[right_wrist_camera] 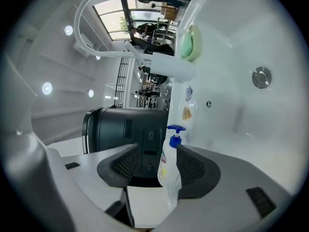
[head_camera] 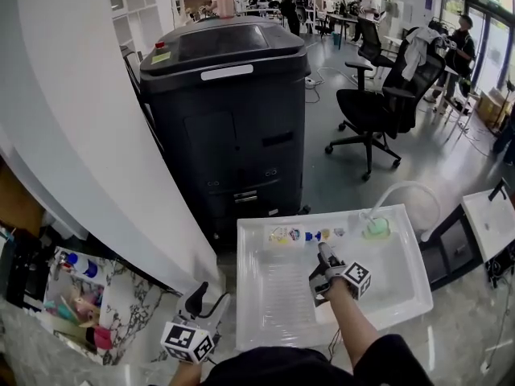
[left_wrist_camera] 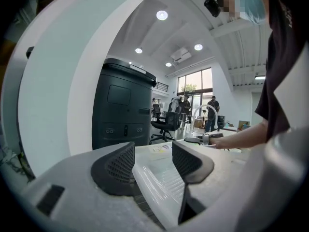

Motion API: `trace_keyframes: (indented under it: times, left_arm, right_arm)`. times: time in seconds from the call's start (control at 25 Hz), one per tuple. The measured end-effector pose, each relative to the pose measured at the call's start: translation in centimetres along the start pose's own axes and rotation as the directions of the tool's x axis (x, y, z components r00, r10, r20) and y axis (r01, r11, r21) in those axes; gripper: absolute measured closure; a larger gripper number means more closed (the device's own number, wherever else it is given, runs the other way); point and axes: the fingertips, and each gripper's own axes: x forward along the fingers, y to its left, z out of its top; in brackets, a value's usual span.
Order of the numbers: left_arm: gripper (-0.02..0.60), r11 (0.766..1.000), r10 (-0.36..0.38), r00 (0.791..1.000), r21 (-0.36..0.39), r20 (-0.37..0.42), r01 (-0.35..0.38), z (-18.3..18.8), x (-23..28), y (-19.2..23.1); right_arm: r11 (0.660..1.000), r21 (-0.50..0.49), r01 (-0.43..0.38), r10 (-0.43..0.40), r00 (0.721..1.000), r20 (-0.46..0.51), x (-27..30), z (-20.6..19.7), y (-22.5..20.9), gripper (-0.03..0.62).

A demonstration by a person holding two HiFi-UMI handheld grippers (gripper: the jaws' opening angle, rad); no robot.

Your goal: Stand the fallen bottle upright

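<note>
Fingers of the left gripper: set moderately apart with nothing between them, held low over the speckled bench just outside the near-left corner of the sink, well away from the work. Black cabinet: stands on the floor behind the sink, not involved. White sink: shallow basin with a ribbed floor on its left part. Bottle: clear body, printed label and blue pump top, lying on its side along the sink's far wall, pump end toward the faucet side. Right gripper: inside the sink, aimed at the far wall, rolled so that one finger is nearer the sink floor. Its fingers are wide. The right gripper view shows the bottle's body in the gap, close to the floor-side finger and not yet clamped; contact with that finger cannot be told. Green sponge and arched faucet: at the far-right corner. Risks, as judged: the bottle sits off-centre in the gap, so closing could nudge it along the smooth floor or pinch only an edge. A round, slick body may roll out or twist in the grip. Swinging it upright so near the wall could knock the pump against it. Set down on the ribs, it may tip again.
</note>
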Motion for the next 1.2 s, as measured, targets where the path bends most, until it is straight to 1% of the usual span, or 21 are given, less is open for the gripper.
trace_keyframes:
  times: [0.24, 0.4, 0.48, 0.64, 0.76, 0.92, 0.96, 1.04, 1.2]
  left_arm:
    - [0.341, 1.0, 0.01, 1.0, -0.013, -0.01, -0.01, -0.3, 0.4, 1.3]
    - [0.341, 1.0, 0.009, 1.0, -0.019, -0.009, -0.009, -0.4, 0.5, 2.2]
    - [0.341, 1.0, 0.011, 1.0, -0.028, -0.015, -0.012, -0.7, 0.5, 2.5]
    - [0.342, 0.999, 0.025, 0.999, -0.042, -0.025, -0.026, -1.4, 0.7, 2.1]
    - [0.341, 0.998, 0.04, 0.999, -0.051, -0.027, -0.041, -1.6, 0.5, 2.7]
    - [0.341, 0.996, 0.059, 0.998, -0.058, -0.033, -0.061, -1.7, 0.5, 3.5]
    - [0.342, 0.996, 0.063, 0.997, -0.06, -0.035, -0.065, -1.8, 0.5, 3.6]
    - [0.341, 0.995, 0.071, 0.997, -0.062, -0.036, -0.073, -1.8, 0.6, 3.8]
    - [0.341, 0.995, 0.074, 0.997, -0.063, -0.031, -0.075, -1.7, 0.9, 4.0]
  right_arm:
    - [0.994, 0.109, 0.012, -0.015, 0.999, 0.034, 4.0, 0.4, -2.0, 0.365]
    - [0.991, 0.125, 0.049, -0.054, 0.998, 0.039, 6.2, -0.1, -2.7, 0.365]
    - [0.988, 0.134, 0.074, -0.08, 0.996, 0.043, 7.0, -0.3, -3.0, 0.364]
    - [0.973, 0.171, 0.158, -0.168, 0.984, 0.05, 7.7, 0.6, -4.3, 0.365]
    - [0.966, 0.175, 0.192, -0.204, 0.978, 0.052, 8.4, 1.0, -5.0, 0.367]
    - [0.961, 0.166, 0.219, -0.229, 0.972, 0.043, 9.5, 1.1, -5.0, 0.373]
    - [0.96, 0.153, 0.235, -0.243, 0.969, 0.035, 9.7, 1.0, -5.2, 0.384]
    - [0.958, 0.118, 0.262, -0.266, 0.964, 0.019, 9.8, 0.8, -5.6, 0.448]
    - [0.962, 0.082, 0.261, -0.262, 0.965, -0.001, 9.7, 0.8, -5.6, 0.451]
